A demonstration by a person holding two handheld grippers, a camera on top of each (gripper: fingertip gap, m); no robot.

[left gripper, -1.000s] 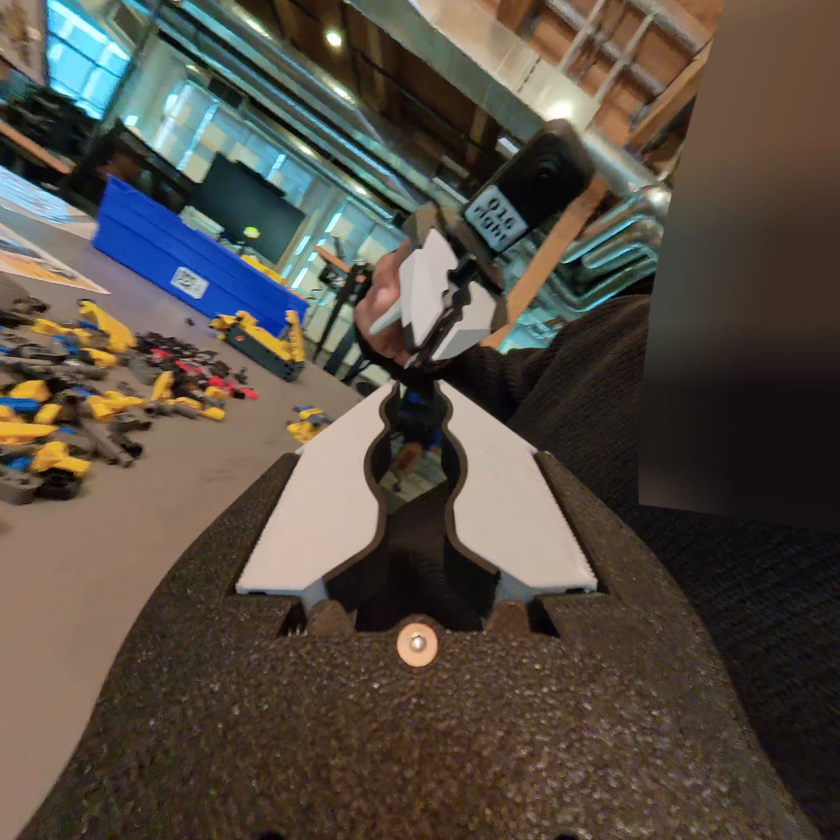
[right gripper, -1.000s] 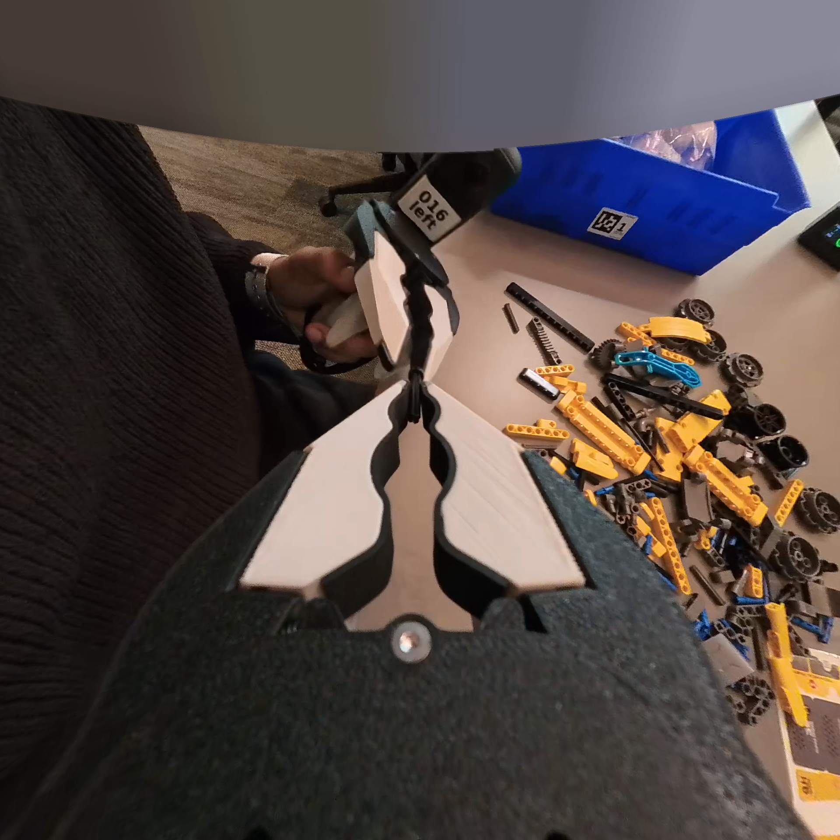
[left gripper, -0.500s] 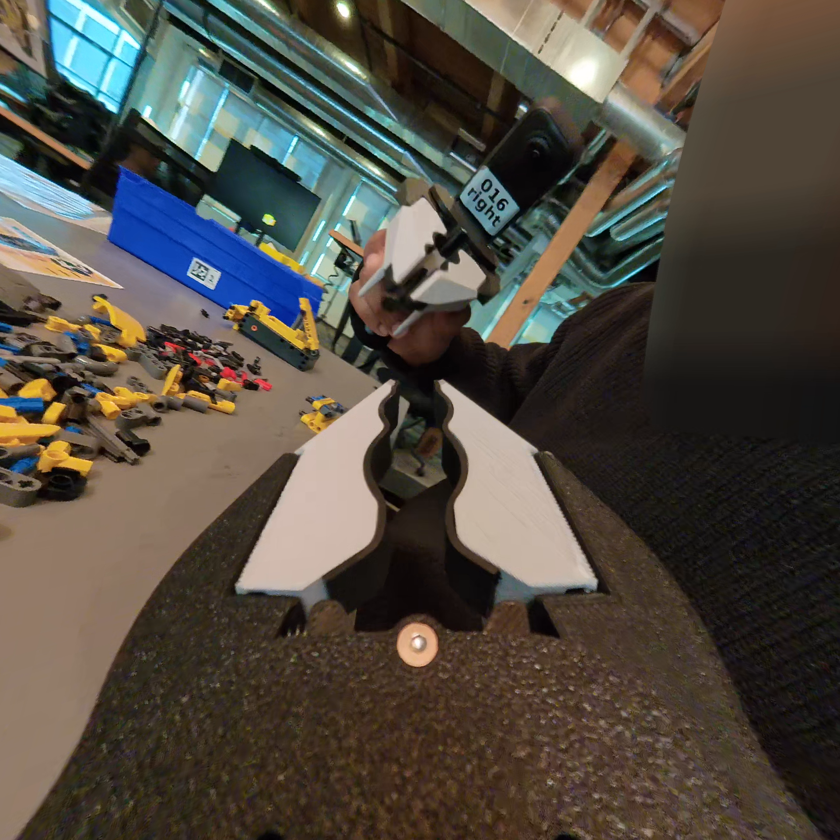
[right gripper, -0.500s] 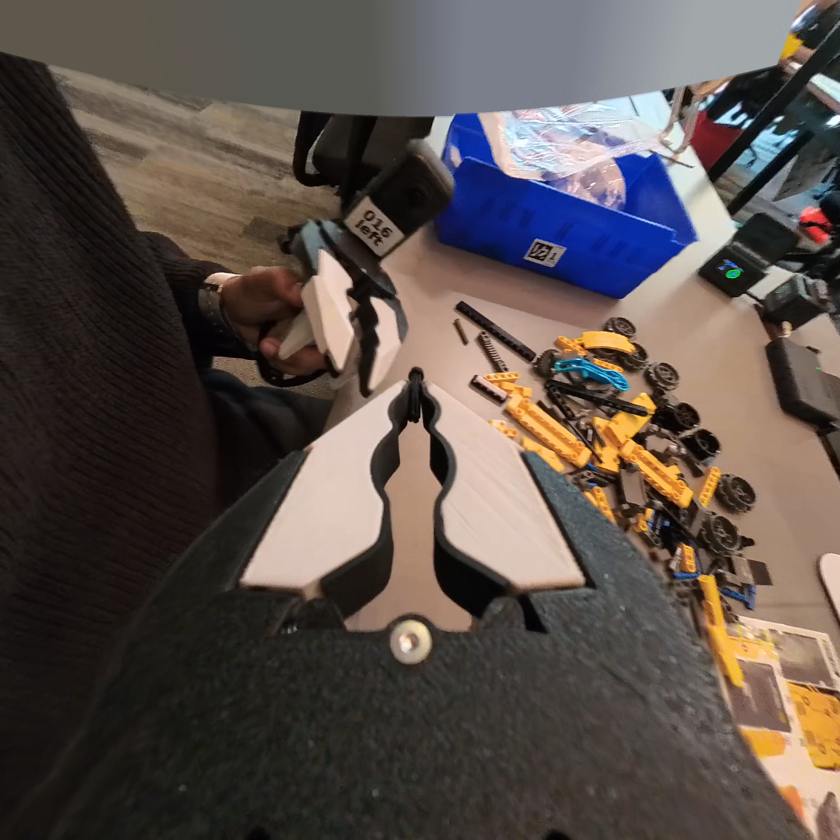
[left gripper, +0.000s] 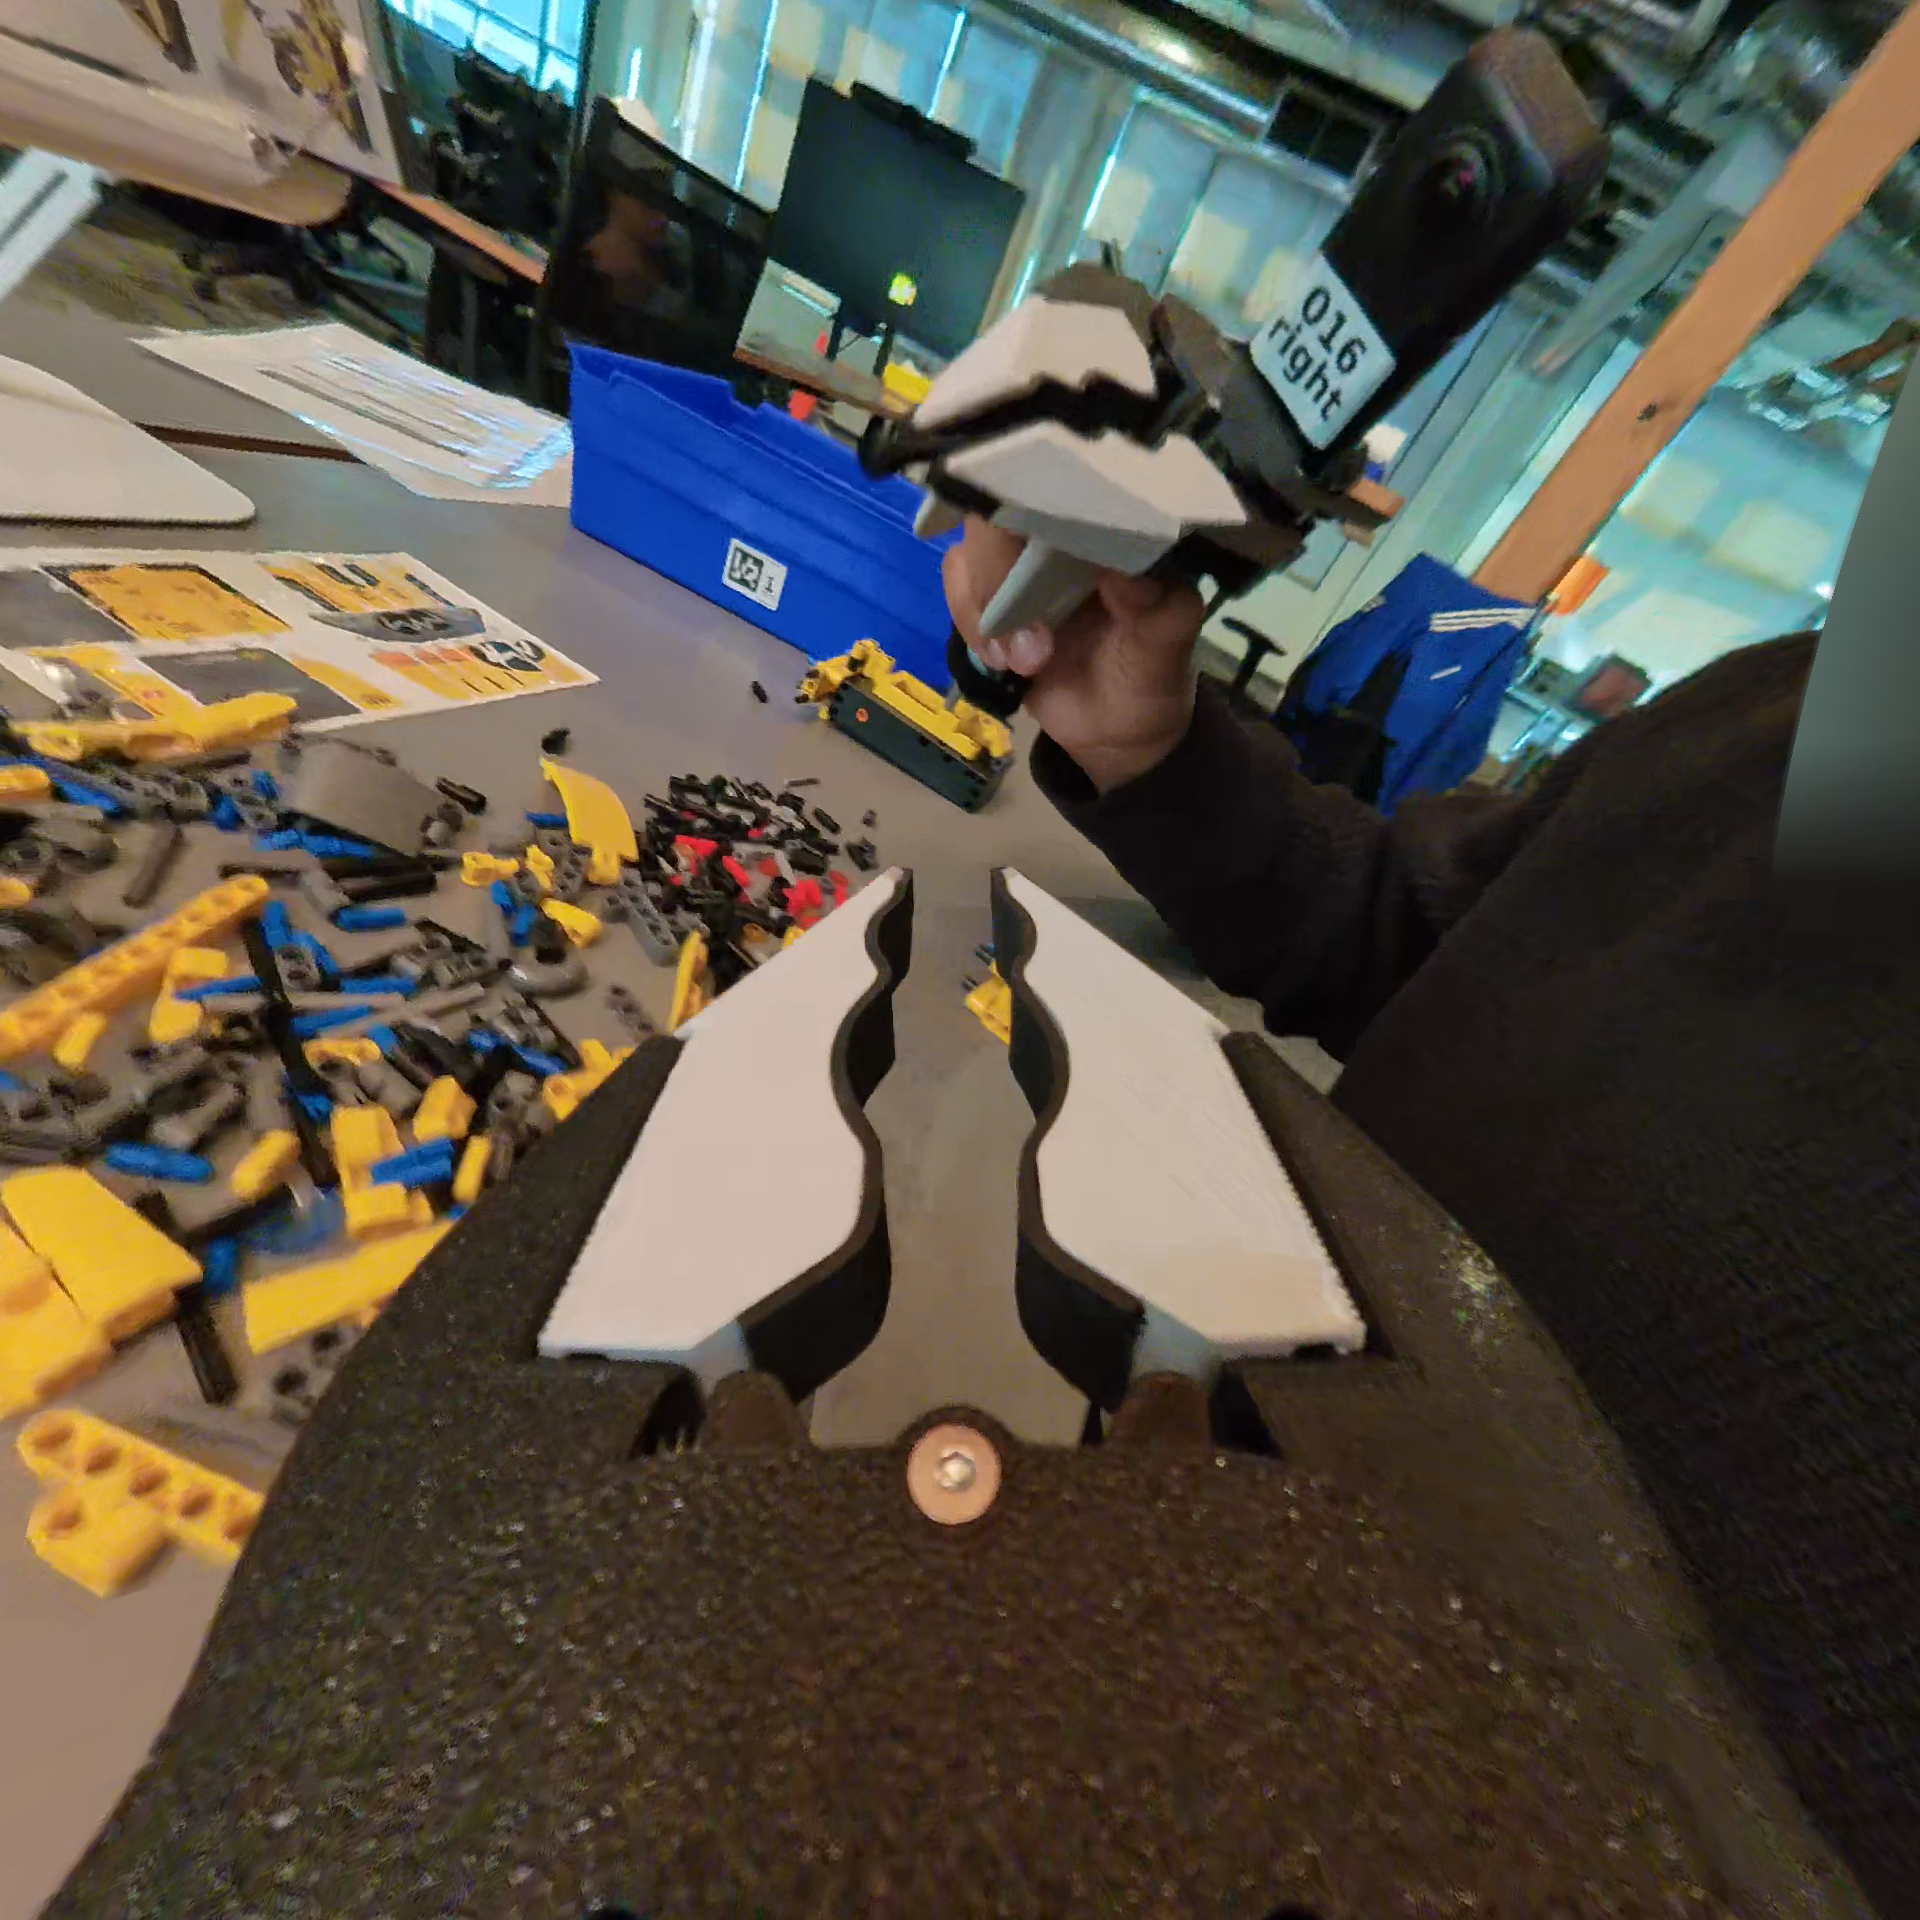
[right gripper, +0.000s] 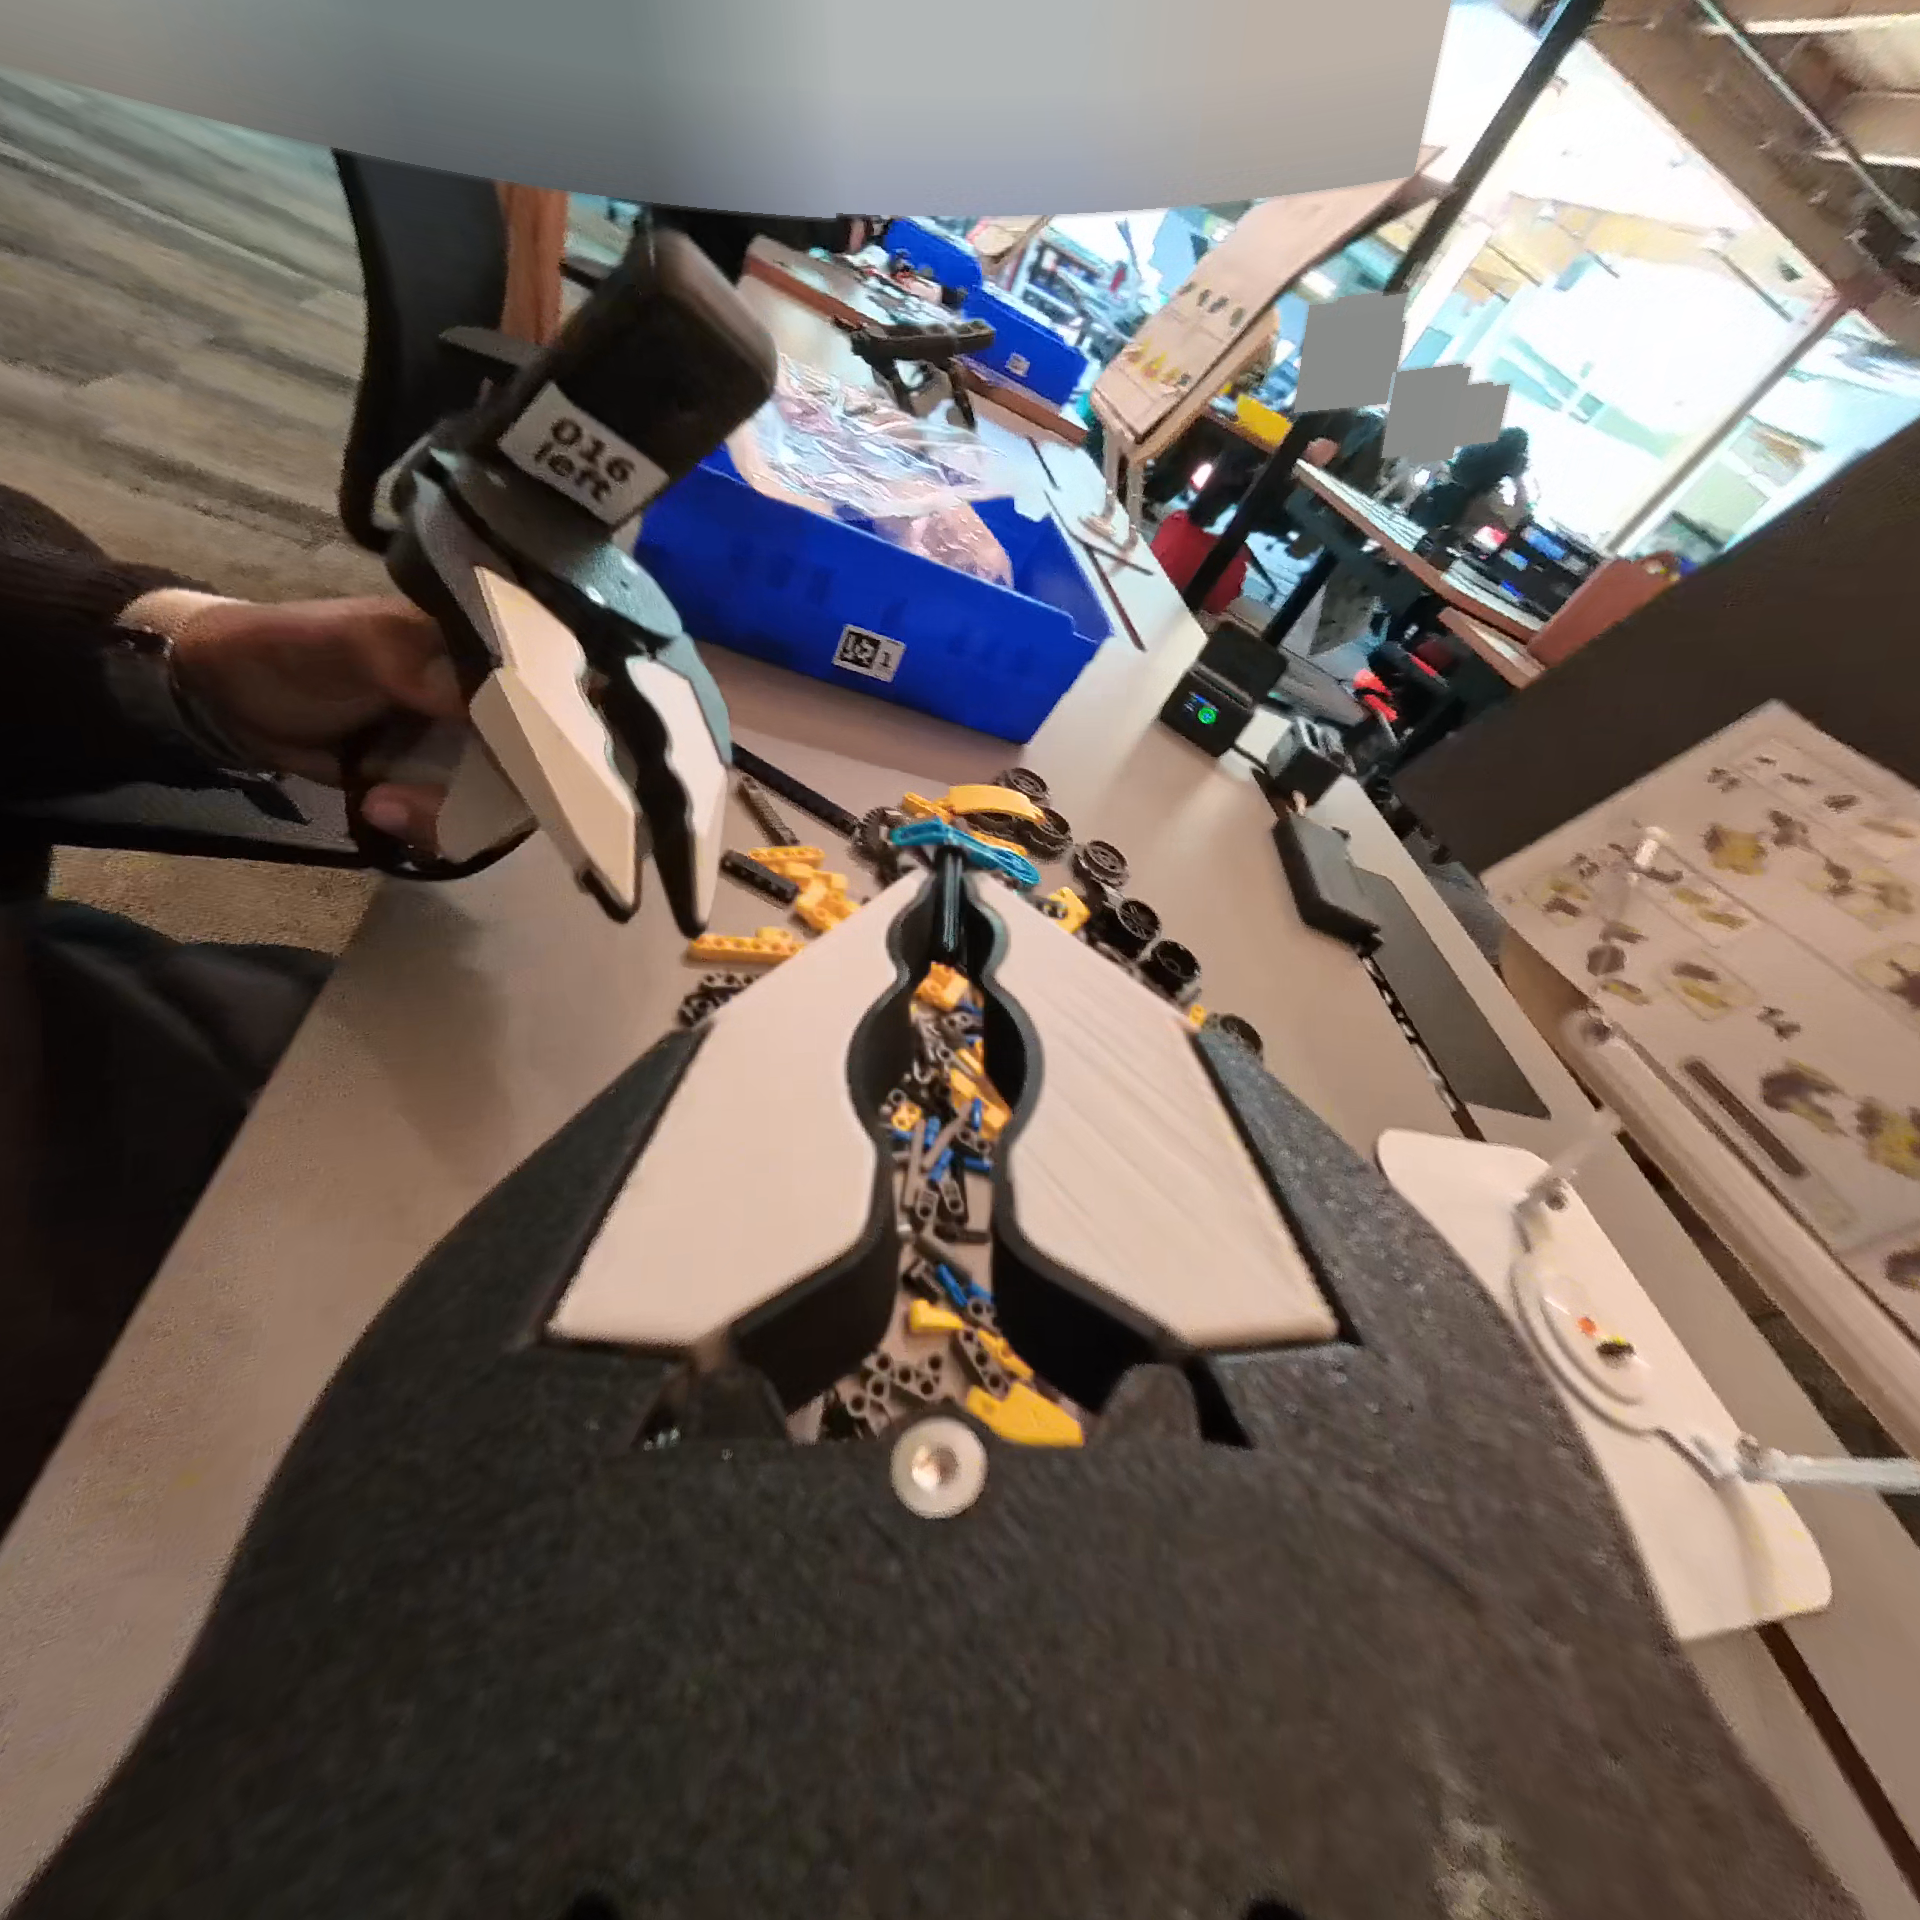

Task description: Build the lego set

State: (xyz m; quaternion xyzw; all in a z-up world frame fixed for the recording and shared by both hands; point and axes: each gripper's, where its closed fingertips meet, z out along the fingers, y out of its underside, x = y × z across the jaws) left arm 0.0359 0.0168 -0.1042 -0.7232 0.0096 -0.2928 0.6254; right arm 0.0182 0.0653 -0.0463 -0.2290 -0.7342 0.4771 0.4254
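My left gripper (left gripper: 951,888) is open and empty, low over the grey table (left gripper: 665,644) beside a loose pile of yellow, blue, black and grey building pieces (left gripper: 312,1039). It also shows in the right wrist view (right gripper: 655,914), held by a hand at the table's near edge. My right gripper (right gripper: 948,883) is shut on a thin black piece (right gripper: 948,920) above the pile (right gripper: 1039,831). In the left wrist view the right gripper (left gripper: 888,457) is raised well above the table, held by a hand.
A blue bin (left gripper: 727,499) stands at the back, also in the right wrist view (right gripper: 883,592). A small yellow and black assembly (left gripper: 914,727) sits before it. Printed sheets (left gripper: 260,634), a white stand base (right gripper: 1600,1382) and a slanted picture board (right gripper: 1766,987) lie around.
Both grippers have swung away from facing each other at the table edge and now point over the pile. The right gripper kept its grip on the black piece.
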